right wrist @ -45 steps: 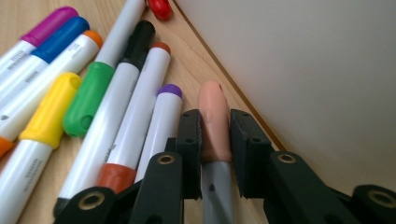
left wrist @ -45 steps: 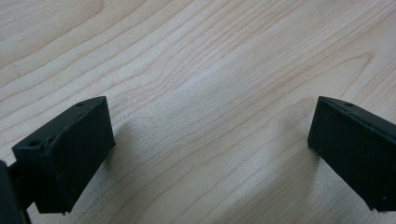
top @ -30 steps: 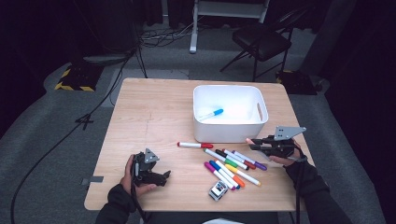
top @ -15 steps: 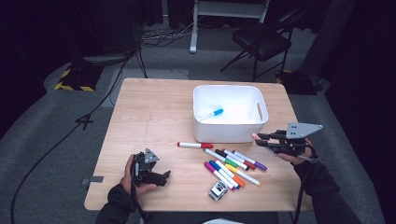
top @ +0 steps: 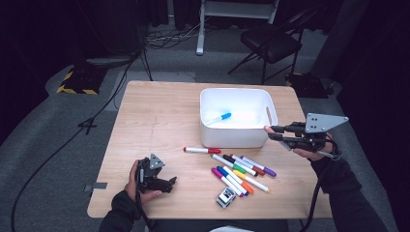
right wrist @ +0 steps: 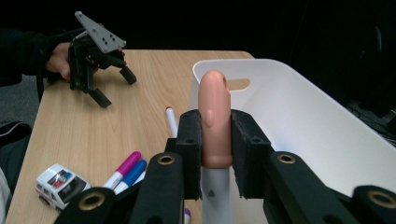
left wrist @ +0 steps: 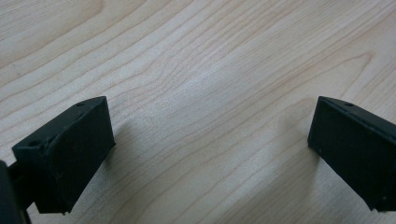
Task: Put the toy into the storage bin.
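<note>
My right gripper (top: 274, 132) hangs in the air beside the right wall of the white bin (top: 236, 92), shut on a marker with a peach cap (right wrist: 214, 116) and a white barrel. The cap stands up between the pads, next to the bin's wall (right wrist: 299, 112). Inside the bin lies a blue-capped marker (top: 220, 117). My left gripper (top: 167, 182) rests on the table at the front left, open, with bare wood between its fingers (left wrist: 70, 154). It is also seen far off in the right gripper view (right wrist: 112, 84).
A red-capped marker (top: 200, 150) lies in front of the bin. Several coloured markers (top: 240, 171) lie fanned out at the front right, and a toy police car (top: 226, 196) stands near the table's front edge (top: 193, 215). A chair (top: 270, 43) stands beyond the table.
My right gripper has risen from just above the table with the peach-capped marker, up beside the bin's right wall. The left gripper has stayed where it was.
</note>
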